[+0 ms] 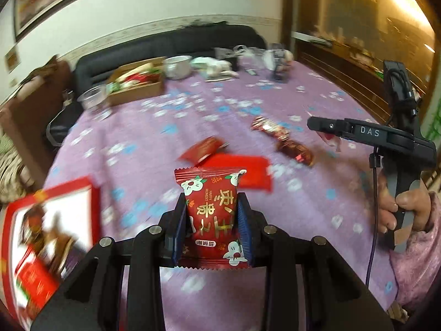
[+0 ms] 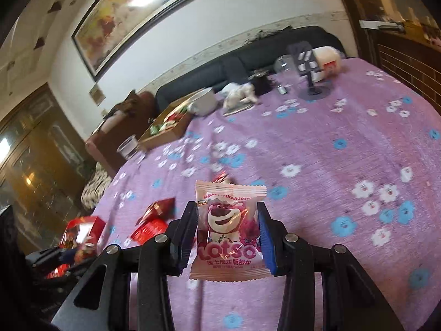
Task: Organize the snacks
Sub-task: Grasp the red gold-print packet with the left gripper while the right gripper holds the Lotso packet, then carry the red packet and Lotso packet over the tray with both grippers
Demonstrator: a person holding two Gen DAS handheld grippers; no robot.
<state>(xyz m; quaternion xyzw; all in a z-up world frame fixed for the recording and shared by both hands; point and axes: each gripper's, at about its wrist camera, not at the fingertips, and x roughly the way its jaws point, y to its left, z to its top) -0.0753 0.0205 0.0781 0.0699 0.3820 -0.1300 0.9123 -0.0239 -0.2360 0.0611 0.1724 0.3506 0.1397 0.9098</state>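
Purple flowered tablecloth (image 2: 317,149); loose red wrappers scattered on it. Left gripper (image 1: 212,220): clamped on red snack packet (image 1: 210,212), long axis along the fingers, held above the cloth. Right gripper (image 2: 227,231): closed on pink Lotso packet (image 2: 228,229), upright, crimped ends near and far.

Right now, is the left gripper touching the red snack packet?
Touching. The left wrist view shows the left gripper with both blue pads pressed against the sides of the red snack packet.
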